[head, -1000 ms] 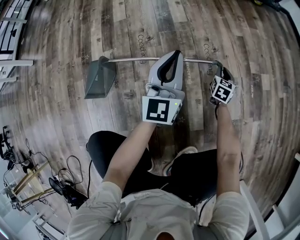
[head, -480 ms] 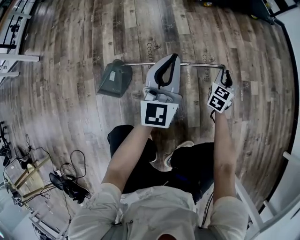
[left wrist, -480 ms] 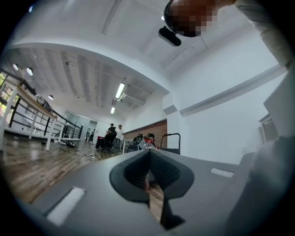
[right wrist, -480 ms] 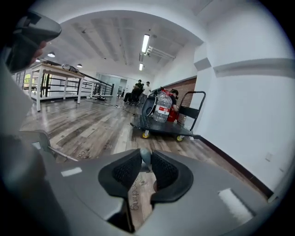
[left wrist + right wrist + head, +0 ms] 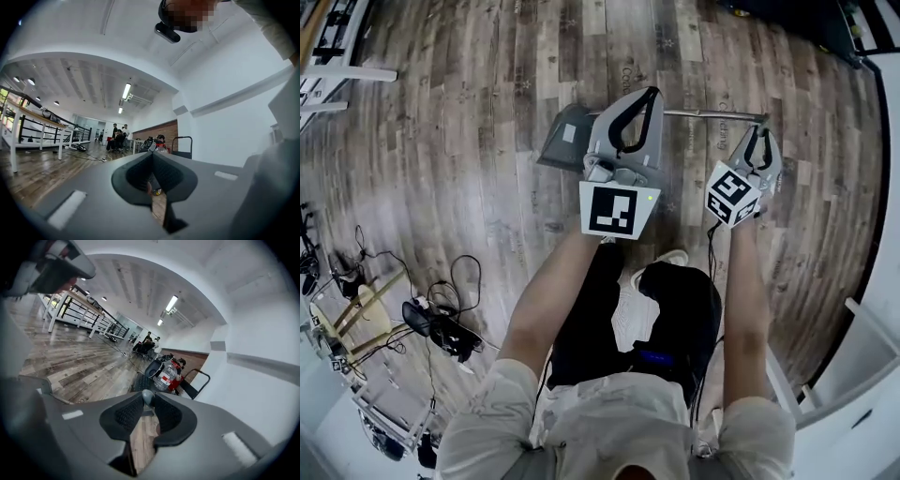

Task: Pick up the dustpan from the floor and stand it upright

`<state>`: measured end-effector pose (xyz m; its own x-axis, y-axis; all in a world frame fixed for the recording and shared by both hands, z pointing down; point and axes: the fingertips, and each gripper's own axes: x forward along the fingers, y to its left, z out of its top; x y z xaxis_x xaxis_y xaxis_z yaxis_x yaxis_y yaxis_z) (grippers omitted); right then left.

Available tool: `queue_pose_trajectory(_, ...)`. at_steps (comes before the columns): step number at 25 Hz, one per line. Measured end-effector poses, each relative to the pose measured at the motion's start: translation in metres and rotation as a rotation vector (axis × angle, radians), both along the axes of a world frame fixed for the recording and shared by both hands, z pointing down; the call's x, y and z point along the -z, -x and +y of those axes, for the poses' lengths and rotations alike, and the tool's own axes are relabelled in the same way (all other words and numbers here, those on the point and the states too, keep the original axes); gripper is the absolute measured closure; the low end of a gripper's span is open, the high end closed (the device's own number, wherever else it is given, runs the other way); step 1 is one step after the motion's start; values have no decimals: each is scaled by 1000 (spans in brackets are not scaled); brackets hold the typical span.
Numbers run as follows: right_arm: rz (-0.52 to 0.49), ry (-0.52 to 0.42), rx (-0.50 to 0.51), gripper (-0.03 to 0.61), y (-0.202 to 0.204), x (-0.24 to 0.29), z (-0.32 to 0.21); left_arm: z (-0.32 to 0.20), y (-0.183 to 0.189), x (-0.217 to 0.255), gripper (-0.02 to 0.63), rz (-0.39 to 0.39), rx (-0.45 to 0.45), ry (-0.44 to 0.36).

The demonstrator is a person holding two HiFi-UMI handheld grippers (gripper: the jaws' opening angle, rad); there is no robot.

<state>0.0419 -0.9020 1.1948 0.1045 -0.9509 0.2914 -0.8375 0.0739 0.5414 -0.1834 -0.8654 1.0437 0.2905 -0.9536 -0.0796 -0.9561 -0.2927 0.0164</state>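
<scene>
- Wood-plank floor [image 5: 441, 112] all around, with a tangle of cables [image 5: 441, 319] well away from the dustpan [image 5: 565, 136], on the person's left.
- The dustpan's grey pan carries a pale label; what it holds I cannot tell. Its long metal handle [image 5: 703, 114] reaches across to the right gripper [image 5: 759, 133].
- The right gripper pinches the handle's rounded end, and its jaws have just been opening a little.
- The left gripper [image 5: 648, 94] is over the handle's middle, beside the pan, with its jaws closed on nothing.

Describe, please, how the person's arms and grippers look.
The left gripper and right gripper are light grey with black ribbed jaws; each carries a white cube of black square markers. A black cable leaves the right one. Sleeves are short, pale. The right jaws have just been opening, dustpan handle between them.
</scene>
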Motion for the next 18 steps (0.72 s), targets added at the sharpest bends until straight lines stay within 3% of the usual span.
queue_pose_trajectory(4,150,-47,96,499,120,198,43,40,96,202,594,4,23,-14)
queue_pose_trajectory(8,265,-95,209,500,280,359,78,71,222,360,594,5,50,-20)
queue_pose_trajectory(13,347,-121,385,499,458,502,142,129,366,509,594,-14,104,-15)
queue_pose_trajectory(18,464,-169,596,502,623,597,219,199,509,614,594,-31,182,-14)
